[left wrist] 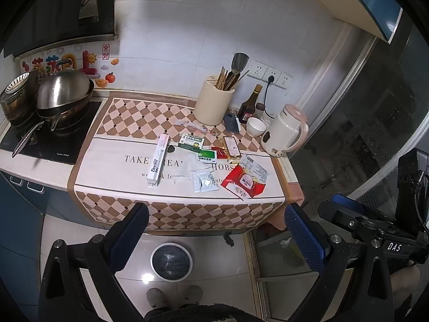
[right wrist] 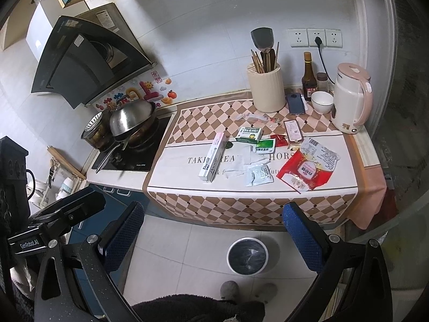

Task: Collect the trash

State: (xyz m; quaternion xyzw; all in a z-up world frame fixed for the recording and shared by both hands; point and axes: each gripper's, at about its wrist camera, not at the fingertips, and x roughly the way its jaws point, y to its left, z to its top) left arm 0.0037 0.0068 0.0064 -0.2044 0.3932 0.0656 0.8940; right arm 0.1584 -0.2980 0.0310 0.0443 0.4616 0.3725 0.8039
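Kitchen table [left wrist: 88, 177] in front of you holds scattered trash, a red wrapper [left wrist: 242, 181] nearest its right edge, while both your grippers' jaws hang open, empty, above the floor bin [left wrist: 171, 261].

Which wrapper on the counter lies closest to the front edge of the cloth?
The red snack bag, torn open at the right end of the litter. Its lower corner reaches nearest the front checkered border; the small silver sachet and the long white Doctor box sit farther back.
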